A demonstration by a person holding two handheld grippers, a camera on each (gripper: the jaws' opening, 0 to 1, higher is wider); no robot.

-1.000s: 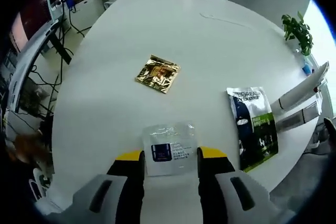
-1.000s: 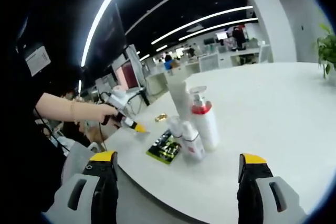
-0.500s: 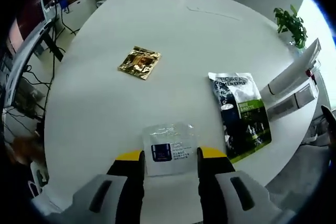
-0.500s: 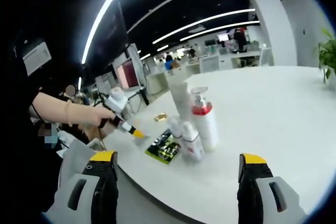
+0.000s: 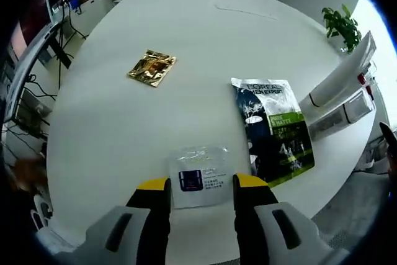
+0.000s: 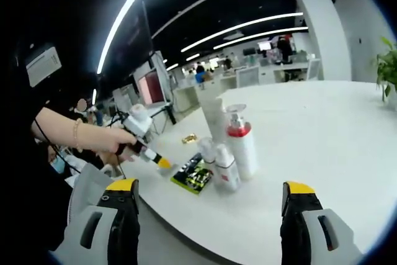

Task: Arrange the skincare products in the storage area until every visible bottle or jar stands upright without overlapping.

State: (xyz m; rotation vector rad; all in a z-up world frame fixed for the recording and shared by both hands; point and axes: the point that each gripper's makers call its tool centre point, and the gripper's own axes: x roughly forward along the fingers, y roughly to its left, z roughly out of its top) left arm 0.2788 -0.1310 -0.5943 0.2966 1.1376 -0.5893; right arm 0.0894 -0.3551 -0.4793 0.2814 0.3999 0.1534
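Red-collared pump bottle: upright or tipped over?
Upright: the pump bottle stands on its base on the white table, pump on top.

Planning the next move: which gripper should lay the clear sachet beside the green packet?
Left. The left gripper holds the sachet near the green packet; the right gripper is open, facing bottles.

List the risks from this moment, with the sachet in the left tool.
1. The clear sachet with a blue label is pinched between the left tool jaws; laid down, it might overlap the black and green L'Oreal packet.
2. The white pump bottle with a red collar stands tightly among smaller white bottles; a nudge could topple them.
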